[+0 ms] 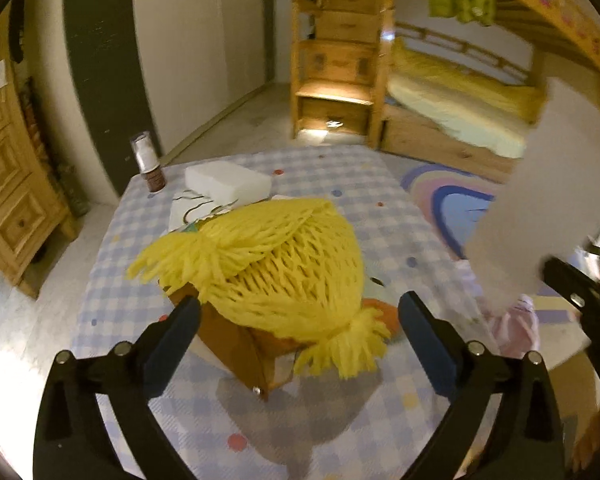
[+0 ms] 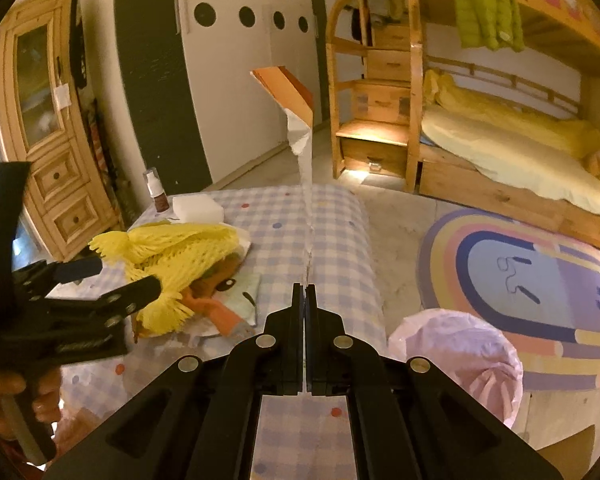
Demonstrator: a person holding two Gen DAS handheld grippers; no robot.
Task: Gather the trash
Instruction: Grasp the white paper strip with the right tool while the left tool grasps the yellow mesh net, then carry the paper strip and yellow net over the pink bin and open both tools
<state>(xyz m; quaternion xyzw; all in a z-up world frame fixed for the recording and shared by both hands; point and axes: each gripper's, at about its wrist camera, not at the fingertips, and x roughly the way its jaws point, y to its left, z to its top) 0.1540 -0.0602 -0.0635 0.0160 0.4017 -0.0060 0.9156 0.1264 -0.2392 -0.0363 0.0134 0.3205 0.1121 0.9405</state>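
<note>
Yellow foam mesh net (image 1: 276, 264), matt; checked cloth on worktop (image 1: 340, 184); glossy pink plastic bag (image 2: 460, 360); varnished pine wardrobe (image 2: 48, 128).

The yellow foam net (image 1: 276, 264) hides most of the brown cardboard box (image 1: 236, 344) beneath it on the desk (image 1: 340, 420). The flat card (image 1: 540, 200) at the right is smeared by motion, its lower end cut off behind the right claw (image 2: 304, 294). The print on the small brown pump bottle (image 1: 150, 168) is too small to read.
</note>
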